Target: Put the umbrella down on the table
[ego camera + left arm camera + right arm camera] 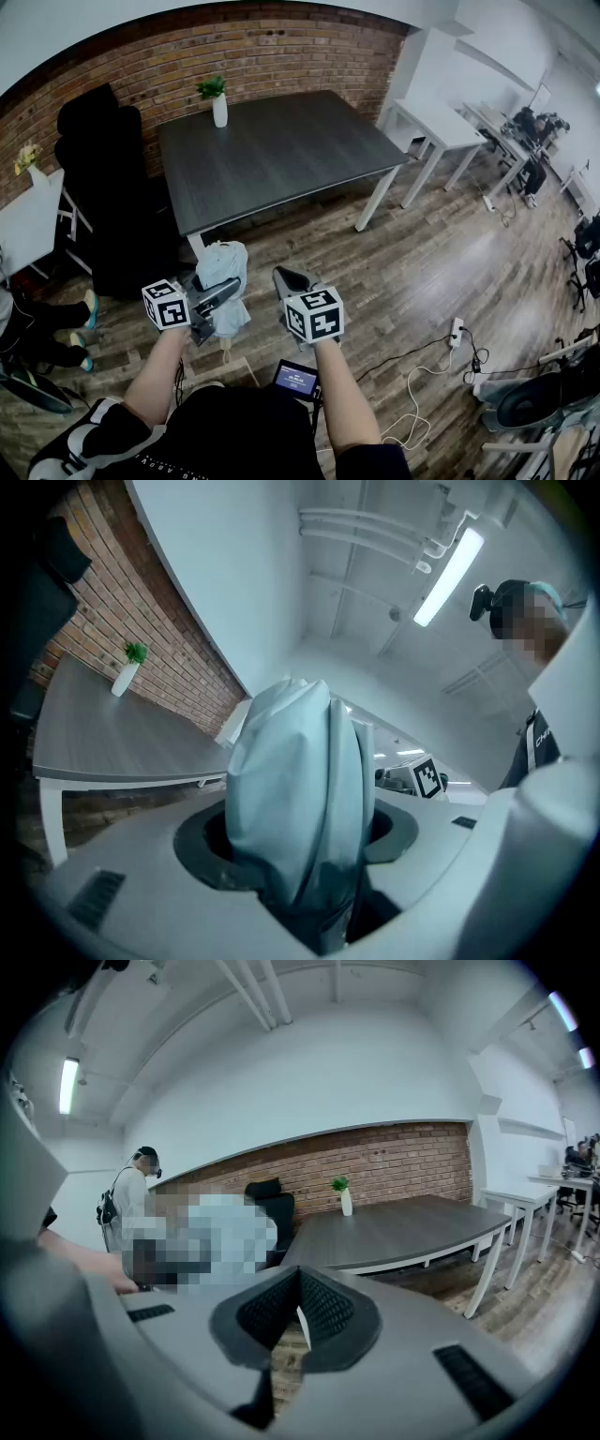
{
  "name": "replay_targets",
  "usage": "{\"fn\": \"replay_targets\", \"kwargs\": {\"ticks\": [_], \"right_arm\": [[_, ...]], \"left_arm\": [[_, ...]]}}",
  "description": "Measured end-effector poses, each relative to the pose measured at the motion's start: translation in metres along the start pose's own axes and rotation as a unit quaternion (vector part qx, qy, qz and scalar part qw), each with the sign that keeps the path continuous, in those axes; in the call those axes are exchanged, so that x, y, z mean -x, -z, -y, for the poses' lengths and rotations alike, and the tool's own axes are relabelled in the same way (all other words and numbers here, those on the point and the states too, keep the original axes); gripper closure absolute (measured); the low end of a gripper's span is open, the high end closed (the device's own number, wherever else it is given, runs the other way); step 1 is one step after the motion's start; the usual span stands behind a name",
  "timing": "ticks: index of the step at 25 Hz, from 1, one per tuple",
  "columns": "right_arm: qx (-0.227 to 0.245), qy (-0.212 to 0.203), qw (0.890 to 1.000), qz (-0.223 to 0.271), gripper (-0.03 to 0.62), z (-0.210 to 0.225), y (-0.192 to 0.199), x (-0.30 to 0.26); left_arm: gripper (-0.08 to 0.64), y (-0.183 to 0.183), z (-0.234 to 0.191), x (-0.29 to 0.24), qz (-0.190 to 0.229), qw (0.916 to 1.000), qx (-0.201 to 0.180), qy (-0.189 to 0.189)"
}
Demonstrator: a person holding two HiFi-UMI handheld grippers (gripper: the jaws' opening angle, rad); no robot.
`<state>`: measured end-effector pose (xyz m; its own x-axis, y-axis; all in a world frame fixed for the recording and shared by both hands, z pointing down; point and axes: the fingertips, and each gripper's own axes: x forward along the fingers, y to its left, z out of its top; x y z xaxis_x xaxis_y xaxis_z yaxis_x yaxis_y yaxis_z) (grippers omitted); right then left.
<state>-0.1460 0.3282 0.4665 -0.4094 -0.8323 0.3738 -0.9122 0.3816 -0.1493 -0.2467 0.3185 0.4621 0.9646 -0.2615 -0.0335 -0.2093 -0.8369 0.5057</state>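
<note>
Wood floor below — left claw grips umbrella, right claw closed.

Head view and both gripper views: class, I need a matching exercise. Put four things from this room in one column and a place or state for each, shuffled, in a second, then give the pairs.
Things
1. umbrella
2. white vase
3. right tongs
4. black chair

Places or states
A. closed, with nothing between them
B. on the dark table, at a far corner
C. clamped in the left tongs
D. by the brick wall, left of the table

Pairs: 1-C, 2-B, 3-A, 4-D
</note>
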Motion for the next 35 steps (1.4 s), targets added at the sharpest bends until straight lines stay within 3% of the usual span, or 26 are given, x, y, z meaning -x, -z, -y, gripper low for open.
{"fn": "replay_targets", "kwargs": {"ticks": [35], "right_arm": [[-0.025,-0.007,1.0,-0.007,0.583,0.035,0.021,0.005]], "left_arm": [[0.295,0.009,-0.003,-0.025,0.006,0.9998,0.018,-0.009]]}}
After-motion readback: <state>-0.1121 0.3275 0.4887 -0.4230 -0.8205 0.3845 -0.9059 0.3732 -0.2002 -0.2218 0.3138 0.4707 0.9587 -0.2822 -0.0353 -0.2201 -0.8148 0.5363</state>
